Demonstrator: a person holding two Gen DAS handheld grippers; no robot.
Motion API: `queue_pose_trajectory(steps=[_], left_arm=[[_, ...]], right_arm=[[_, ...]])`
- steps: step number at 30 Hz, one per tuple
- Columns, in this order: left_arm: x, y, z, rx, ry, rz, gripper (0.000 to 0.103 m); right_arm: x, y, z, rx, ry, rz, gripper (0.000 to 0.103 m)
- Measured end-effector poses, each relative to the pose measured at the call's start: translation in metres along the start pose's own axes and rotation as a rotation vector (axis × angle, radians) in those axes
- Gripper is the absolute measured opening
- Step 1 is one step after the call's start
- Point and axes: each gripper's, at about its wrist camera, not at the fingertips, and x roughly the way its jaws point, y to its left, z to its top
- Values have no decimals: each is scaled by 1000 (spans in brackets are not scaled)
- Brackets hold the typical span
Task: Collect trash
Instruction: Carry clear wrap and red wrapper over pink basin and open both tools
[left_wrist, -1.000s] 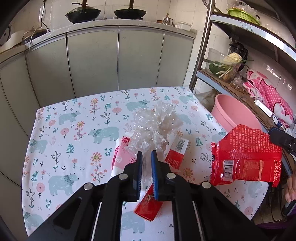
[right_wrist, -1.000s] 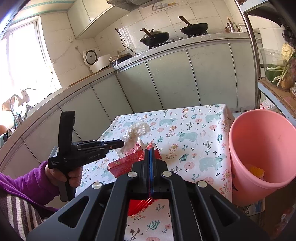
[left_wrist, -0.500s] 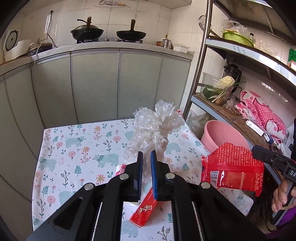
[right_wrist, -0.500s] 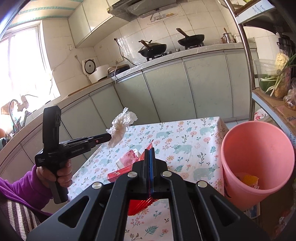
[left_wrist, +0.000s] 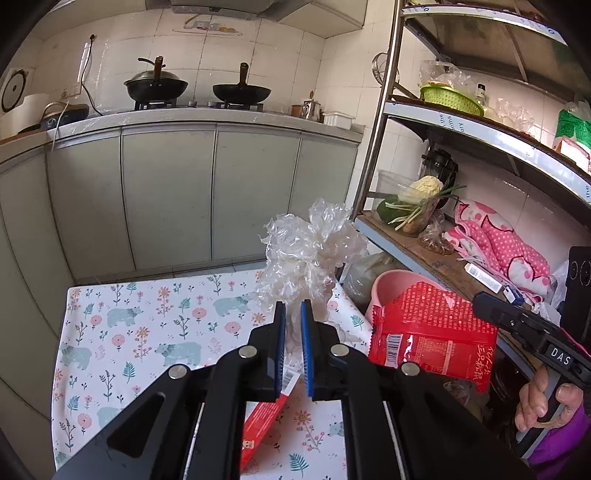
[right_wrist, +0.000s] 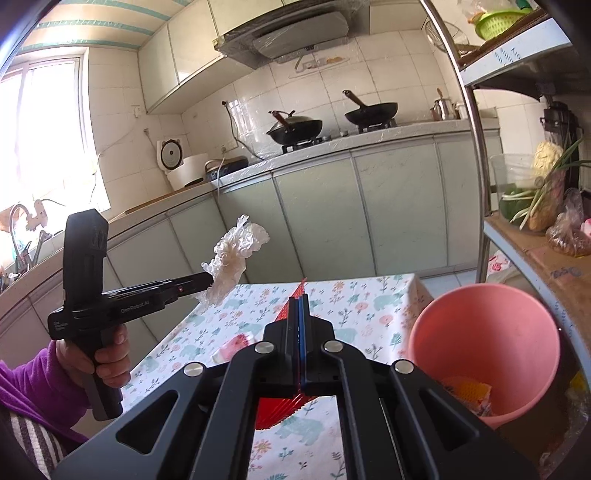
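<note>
My left gripper (left_wrist: 292, 317) is shut on a crumpled clear plastic bag (left_wrist: 308, 254) and holds it high above the floral table (left_wrist: 147, 332); the bag also shows in the right wrist view (right_wrist: 236, 254). My right gripper (right_wrist: 300, 306) is shut on a flat red snack wrapper (left_wrist: 432, 332), seen edge-on in its own view (right_wrist: 280, 410), held beside the pink trash bucket (right_wrist: 484, 343). The bucket holds an orange wrapper (right_wrist: 465, 391).
A red box (left_wrist: 262, 421) and a pink-white packet (right_wrist: 236, 343) lie on the table. A metal shelf rack (left_wrist: 443, 236) with vegetables and cloth stands at the right, over the bucket. Grey kitchen cabinets (left_wrist: 166, 192) run behind the table.
My left gripper has lifted the plastic bag well up off the table and toward the right. My right gripper has risen with the red wrapper, still next to the bucket.
</note>
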Motion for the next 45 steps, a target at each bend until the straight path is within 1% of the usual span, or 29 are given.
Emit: queue_pose_trajectory(steps=[5, 10, 13, 19, 26, 35, 40, 45], left_arm=[[9, -22, 18, 20, -30, -57, 7], [32, -52, 32, 50, -36, -132, 7], [50, -72, 37, 71, -26, -173, 7], [92, -101, 42, 65, 5, -237, 7], [137, -125, 32, 77, 75, -270, 7], [182, -150, 11, 103, 165, -284, 8], [195, -153, 2, 111, 200, -292, 8], [196, -154, -2, 109, 216, -298, 12]], right_arm=[[-7, -17, 8, 7, -44, -56, 0], [-11, -39, 15, 20, -72, -131, 0], [-12, -54, 17, 33, -81, -183, 1], [-4, -88, 13, 89, -70, -270, 1], [12, -118, 4, 136, -35, -357, 1], [29, -141, -7, 176, 11, -410, 1], [35, -147, -11, 182, 30, -426, 1], [40, -150, -15, 187, 42, -447, 1]])
